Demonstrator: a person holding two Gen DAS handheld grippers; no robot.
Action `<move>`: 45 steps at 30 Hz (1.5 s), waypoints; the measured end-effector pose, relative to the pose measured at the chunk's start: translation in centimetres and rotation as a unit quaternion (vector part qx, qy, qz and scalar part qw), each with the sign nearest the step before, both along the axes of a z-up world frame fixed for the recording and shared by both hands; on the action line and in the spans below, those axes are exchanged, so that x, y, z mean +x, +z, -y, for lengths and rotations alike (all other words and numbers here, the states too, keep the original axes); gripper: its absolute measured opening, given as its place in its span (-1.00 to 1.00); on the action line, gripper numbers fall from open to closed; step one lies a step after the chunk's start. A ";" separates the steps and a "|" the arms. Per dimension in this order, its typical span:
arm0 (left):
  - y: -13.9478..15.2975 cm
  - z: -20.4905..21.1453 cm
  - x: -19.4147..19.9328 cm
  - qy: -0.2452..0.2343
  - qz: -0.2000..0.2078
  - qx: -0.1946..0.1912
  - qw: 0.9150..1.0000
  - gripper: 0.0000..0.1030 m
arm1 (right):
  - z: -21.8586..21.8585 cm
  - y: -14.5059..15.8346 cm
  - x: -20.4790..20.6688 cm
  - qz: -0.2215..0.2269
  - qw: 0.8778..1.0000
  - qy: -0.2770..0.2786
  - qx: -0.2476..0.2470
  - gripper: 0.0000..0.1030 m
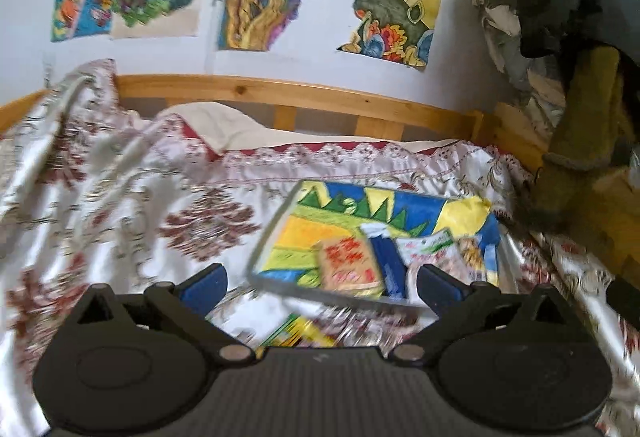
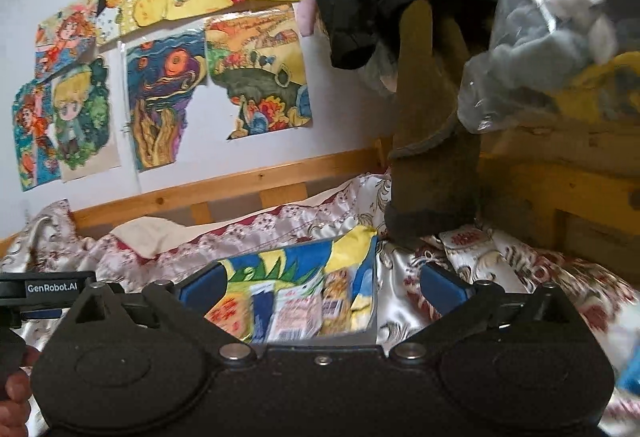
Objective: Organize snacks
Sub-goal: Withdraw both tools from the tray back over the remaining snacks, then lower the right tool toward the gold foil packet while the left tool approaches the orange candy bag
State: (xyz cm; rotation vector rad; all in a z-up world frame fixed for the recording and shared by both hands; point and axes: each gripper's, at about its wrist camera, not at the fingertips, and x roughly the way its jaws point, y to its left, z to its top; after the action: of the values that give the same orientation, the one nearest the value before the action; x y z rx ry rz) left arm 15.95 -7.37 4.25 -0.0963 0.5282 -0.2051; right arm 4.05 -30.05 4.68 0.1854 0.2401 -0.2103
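A: We're looking across the bed with its white satin cover patterned in red flowers [image 1: 120, 205], and on it sits the shallow grey tray lined with a bright blue, yellow and green painted sheet [image 1: 276, 221].

B: And that tray is where the snacks are. We count several flat packets lying side by side along its near edge: a tan packet with red print [image 1: 348, 261], a dark blue packet [image 1: 390, 265], a white packet with green and red print [image 1: 430, 249], and something yellowish beyond it, too blurred for us to name.

A: From the right wrist view the same row [image 2: 304, 309] looks neat, edges touching.

B: So most of the job reads as done, we'd say. But one yellow and green wrapper [image 1: 300, 331] lies on the bedcover just outside the tray, close under us.

A: That's what we judge is left. And the tools?

B: Both empty. The left tongs [image 1: 320, 279] stand spread wide, nothing between the blue pads; the right tongs [image 2: 320, 287] likewise, fully apart above the tray, holding nothing.
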 end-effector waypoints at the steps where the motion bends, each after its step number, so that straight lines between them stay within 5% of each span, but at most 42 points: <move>1: 0.1 -0.5 -1.1 0.001 0.000 0.007 1.000 0.99 | -0.6 0.2 -1.0 0.000 1.000 0.002 -0.001 0.99; 7: 0.5 -3.0 -6.3 0.024 -0.016 0.042 0.999 0.99 | -3.3 0.5 -4.8 -0.018 1.000 0.014 0.006 0.99; 11: 0.7 -4.2 -9.5 0.034 -0.021 0.067 0.997 0.99 | -5.3 -0.2 -6.2 -0.068 0.997 0.004 -0.025 0.99; 17: -0.8 -5.9 -12.5 0.033 -0.050 0.113 0.992 0.99 | -6.1 -1.9 -7.6 -0.129 0.991 0.018 -0.003 0.99; 28: -4.6 -8.8 -12.9 0.064 -0.184 0.122 0.973 0.99 | -8.4 -3.8 -7.4 -0.216 0.974 0.071 -0.011 0.99; 45: -4.9 -8.5 -10.9 0.046 -0.209 0.099 0.972 0.99 | -9.2 -3.9 -4.6 -0.240 0.964 0.112 -0.027 0.99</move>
State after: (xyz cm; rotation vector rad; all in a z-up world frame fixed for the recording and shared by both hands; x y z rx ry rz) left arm 5.01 1.09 -0.61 0.0333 0.9597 -0.0384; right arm -0.60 -20.87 0.77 0.0483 0.7327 -0.0332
